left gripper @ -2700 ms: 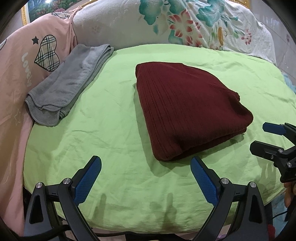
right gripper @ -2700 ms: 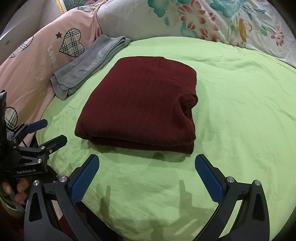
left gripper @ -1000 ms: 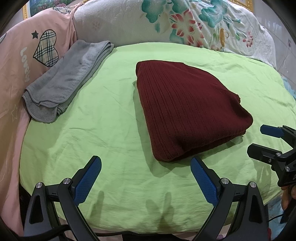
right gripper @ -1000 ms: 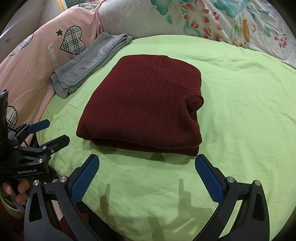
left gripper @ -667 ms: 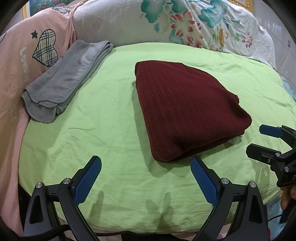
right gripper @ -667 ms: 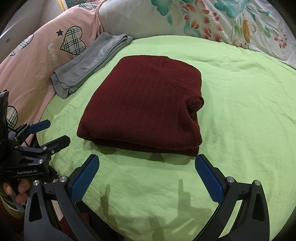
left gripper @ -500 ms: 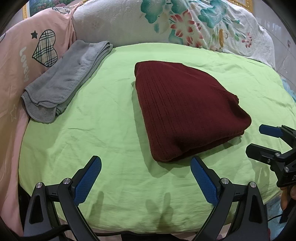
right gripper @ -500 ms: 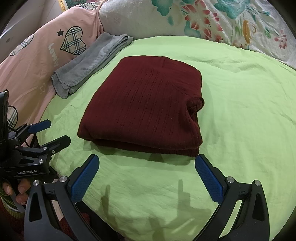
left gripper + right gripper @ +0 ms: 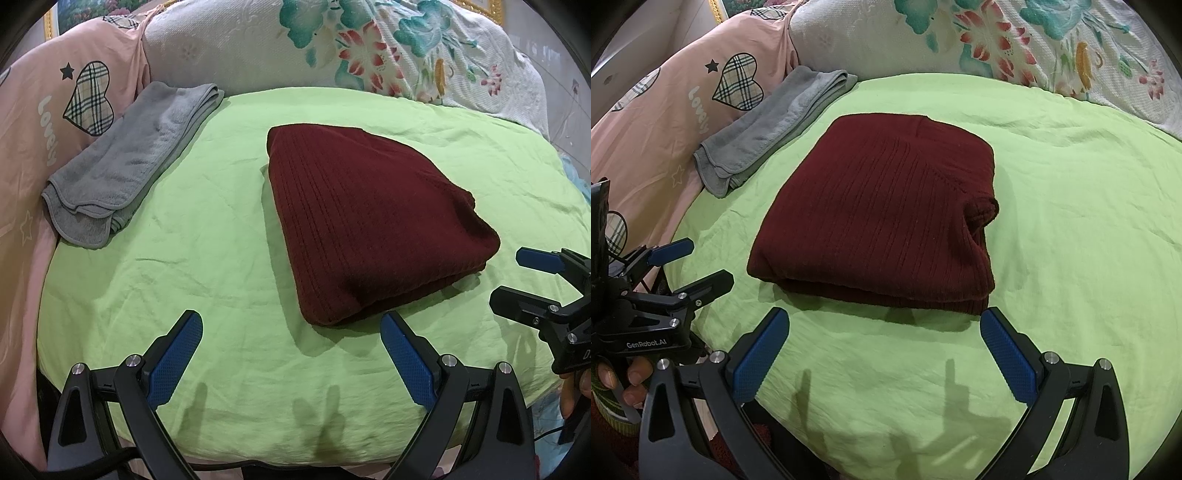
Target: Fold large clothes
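A green sheet (image 9: 192, 236) covers the bed, with a floral quilt (image 9: 332, 48) bunched along the far side and a pink cover (image 9: 33, 122) on the left. A maroon sweater (image 9: 365, 225) lies folded mid-sheet; a folded grey towel (image 9: 129, 162) sits well to its left. The left gripper (image 9: 291, 354) and the right gripper (image 9: 886, 350) hover near the sweater's front edge, jaws wide apart, holding nothing.
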Demonstrator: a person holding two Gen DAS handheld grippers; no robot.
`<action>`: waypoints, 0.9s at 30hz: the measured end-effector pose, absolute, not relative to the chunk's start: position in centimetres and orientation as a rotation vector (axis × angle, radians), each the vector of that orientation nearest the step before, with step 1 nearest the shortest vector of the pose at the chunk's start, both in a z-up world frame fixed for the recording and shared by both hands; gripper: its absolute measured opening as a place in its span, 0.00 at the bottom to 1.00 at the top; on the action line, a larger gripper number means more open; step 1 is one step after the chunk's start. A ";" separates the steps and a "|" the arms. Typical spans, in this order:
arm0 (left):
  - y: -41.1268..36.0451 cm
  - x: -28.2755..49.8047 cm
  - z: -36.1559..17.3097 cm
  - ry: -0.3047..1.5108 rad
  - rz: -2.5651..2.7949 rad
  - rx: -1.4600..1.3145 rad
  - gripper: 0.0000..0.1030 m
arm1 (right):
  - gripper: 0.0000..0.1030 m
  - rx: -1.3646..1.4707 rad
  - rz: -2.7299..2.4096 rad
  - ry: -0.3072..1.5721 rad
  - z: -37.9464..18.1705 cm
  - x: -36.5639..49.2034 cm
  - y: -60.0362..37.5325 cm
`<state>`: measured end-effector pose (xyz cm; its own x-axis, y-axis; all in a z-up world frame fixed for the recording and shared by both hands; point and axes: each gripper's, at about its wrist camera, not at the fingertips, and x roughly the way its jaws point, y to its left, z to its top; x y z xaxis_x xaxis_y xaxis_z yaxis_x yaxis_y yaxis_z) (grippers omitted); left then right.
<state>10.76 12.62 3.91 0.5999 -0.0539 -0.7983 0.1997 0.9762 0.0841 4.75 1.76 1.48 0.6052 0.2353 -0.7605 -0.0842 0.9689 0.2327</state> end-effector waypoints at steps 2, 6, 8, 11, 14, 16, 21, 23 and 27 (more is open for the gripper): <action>12.6 10.8 4.0 0.916 -0.150 0.170 0.95 | 1.00 0.178 0.186 0.902 1.6 4.8 1.8; 12.6 10.9 4.0 0.915 -0.150 0.170 0.95 | 1.00 0.174 0.189 0.901 2.1 5.0 1.5; 12.7 10.9 4.0 0.915 -0.150 0.170 0.95 | 1.00 0.174 0.189 0.900 2.2 5.0 1.4; 12.6 11.0 4.0 0.915 -0.150 0.169 0.95 | 1.00 0.171 0.195 0.899 2.3 5.3 0.9; 12.5 11.1 4.1 0.915 -0.151 0.169 0.95 | 1.00 0.170 0.197 0.899 2.3 5.4 0.9; 12.5 11.1 4.1 0.915 -0.150 0.168 0.95 | 1.00 0.170 0.197 0.898 2.3 5.3 0.9; 12.5 11.4 4.2 0.918 -0.147 0.165 0.95 | 1.00 0.167 0.203 0.895 2.5 5.9 0.7; 12.5 11.7 4.3 0.918 -0.147 0.162 0.95 | 1.00 0.163 0.199 0.894 2.6 5.9 0.8; 12.5 12.1 4.4 0.916 -0.151 0.156 0.95 | 1.00 0.163 0.194 0.889 2.8 6.4 0.5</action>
<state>12.15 12.46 4.42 0.6004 -0.0632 -0.7972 0.1958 0.9781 0.0700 6.40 0.50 2.81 0.6150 0.2349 -0.7527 -0.1001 0.9701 0.2210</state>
